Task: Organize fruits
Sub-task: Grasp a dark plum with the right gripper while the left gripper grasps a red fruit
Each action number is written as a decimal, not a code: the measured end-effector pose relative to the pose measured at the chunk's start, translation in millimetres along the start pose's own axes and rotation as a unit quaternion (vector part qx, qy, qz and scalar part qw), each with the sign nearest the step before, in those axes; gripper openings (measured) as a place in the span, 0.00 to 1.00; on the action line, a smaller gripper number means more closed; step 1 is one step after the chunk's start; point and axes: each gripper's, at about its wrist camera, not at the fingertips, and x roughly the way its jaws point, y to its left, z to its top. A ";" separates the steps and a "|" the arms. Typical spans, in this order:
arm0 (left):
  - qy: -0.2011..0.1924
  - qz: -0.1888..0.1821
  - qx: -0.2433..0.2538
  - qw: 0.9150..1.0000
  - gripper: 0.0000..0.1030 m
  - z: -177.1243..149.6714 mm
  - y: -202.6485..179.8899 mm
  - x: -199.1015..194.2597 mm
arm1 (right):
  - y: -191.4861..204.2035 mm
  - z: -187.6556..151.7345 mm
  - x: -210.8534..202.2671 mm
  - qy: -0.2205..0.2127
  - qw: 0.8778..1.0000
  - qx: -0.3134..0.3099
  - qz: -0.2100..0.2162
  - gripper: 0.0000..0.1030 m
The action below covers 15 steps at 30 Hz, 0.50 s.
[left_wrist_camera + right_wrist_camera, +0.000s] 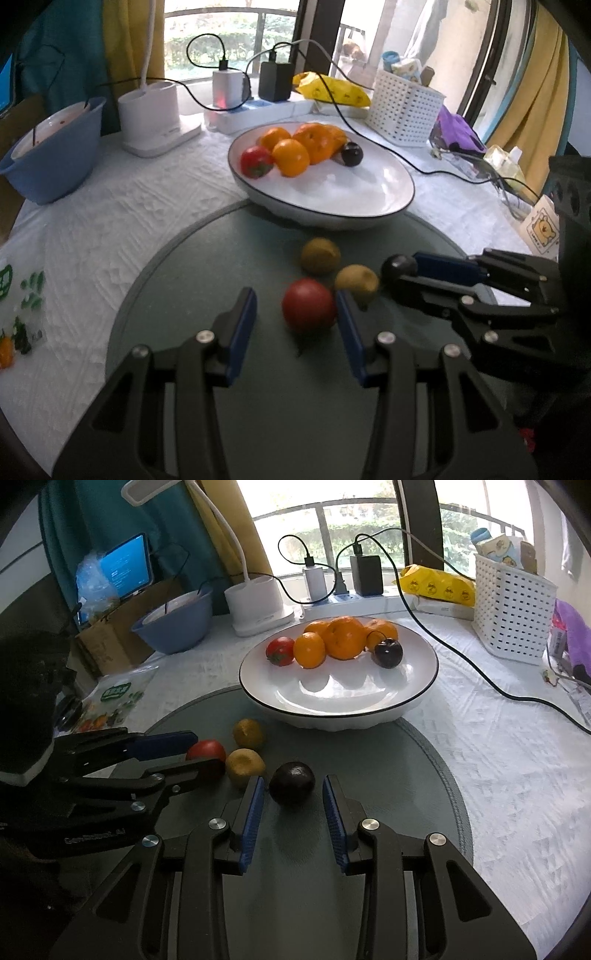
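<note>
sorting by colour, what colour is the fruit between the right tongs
Dark purple, nearly black; clearest in the right wrist view.

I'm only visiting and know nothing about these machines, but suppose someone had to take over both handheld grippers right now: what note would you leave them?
Left gripper: jaws open around the round red tomato-like fruit on the grey-green round mat, not clamped.
Right gripper: jaws open, flanking the dark purple round fruit on the mat, pads apart from it.
Two yellow-brown kiwi-like fruits lie beside them on the mat.
Done: the white black-rimmed bowl already holds oranges, a red fruit and a dark cherry-like fruit.
Left: probably moving the four mat fruits into the bowl.
</note>
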 end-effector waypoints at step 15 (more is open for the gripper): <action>-0.014 0.001 0.018 1.000 0.29 -3.2 -6.1 -5.6 | 4.4 0.5 1.3 0.003 1.000 -0.012 -0.004 0.27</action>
